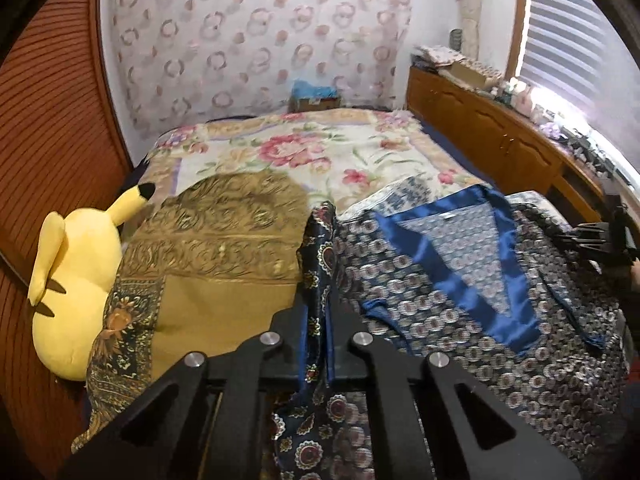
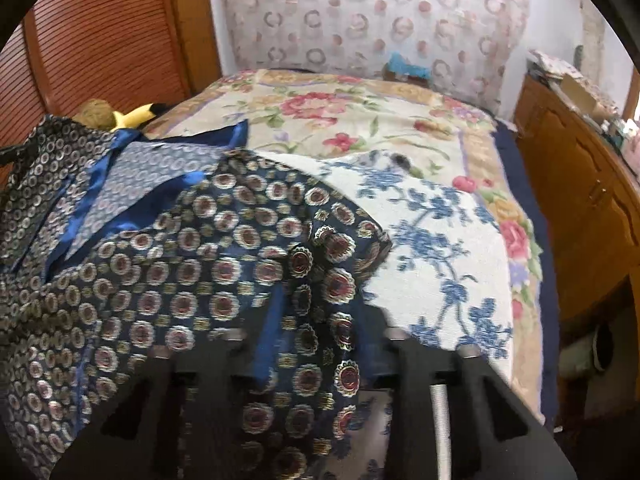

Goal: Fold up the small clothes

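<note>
Left gripper [image 1: 318,344] and right gripper [image 2: 316,344] each clenched on shirt [image 1: 460,280] edges; keep tension even, lay flat.

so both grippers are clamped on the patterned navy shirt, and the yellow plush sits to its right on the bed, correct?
Wrong side: the left wrist view shows the yellow plush left of the shirt. The left gripper and right gripper are both clamped on the shirt, on the bed.
</note>
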Action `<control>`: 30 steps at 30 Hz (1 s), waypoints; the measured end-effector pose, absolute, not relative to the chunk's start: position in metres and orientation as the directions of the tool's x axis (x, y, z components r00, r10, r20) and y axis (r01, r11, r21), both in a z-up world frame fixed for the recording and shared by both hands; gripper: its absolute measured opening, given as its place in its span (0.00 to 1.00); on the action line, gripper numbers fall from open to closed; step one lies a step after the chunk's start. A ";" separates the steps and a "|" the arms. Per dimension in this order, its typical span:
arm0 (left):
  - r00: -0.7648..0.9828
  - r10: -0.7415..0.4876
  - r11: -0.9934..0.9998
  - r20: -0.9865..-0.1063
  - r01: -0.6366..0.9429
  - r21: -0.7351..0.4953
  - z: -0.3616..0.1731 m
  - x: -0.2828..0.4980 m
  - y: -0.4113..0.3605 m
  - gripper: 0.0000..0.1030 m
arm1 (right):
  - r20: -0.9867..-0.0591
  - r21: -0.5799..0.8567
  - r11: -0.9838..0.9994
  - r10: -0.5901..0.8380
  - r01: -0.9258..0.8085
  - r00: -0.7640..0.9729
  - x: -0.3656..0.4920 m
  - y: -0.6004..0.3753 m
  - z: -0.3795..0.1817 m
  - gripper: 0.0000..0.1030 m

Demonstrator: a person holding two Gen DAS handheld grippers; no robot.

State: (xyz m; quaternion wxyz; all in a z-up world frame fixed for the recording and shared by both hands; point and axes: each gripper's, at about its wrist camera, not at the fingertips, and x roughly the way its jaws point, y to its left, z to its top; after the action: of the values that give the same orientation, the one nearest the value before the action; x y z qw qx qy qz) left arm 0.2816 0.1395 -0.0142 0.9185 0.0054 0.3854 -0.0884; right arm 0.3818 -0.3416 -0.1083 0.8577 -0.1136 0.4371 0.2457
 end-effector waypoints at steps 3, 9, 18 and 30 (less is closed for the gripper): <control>0.702 -0.178 0.980 -0.689 0.186 -0.063 -0.006 0.269 0.131 0.02 | -0.810 -0.011 0.847 0.304 -0.532 0.501 0.376 -0.331 -0.106 0.03; 0.720 -0.194 0.975 -0.666 0.217 -0.049 0.004 0.238 0.118 0.01 | -0.769 -0.010 0.850 0.330 -0.526 0.548 0.358 -0.328 -0.087 0.02; 0.778 -0.189 0.980 -0.599 0.184 -0.071 0.021 0.175 0.135 0.01 | -0.659 0.011 0.856 0.394 -0.516 0.640 0.297 -0.348 -0.042 0.02; 0.765 -0.126 0.991 -0.631 0.073 -0.108 -0.034 0.056 0.172 0.01 | -0.639 0.026 0.860 0.406 -0.510 0.653 0.159 -0.395 -0.051 0.02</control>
State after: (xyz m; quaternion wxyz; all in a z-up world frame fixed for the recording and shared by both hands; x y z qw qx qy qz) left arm 0.0565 0.1721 -0.0344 0.9387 -0.0387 0.3385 -0.0529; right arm 0.1589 -0.3945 -0.0505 0.9057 -0.0782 0.3311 0.2529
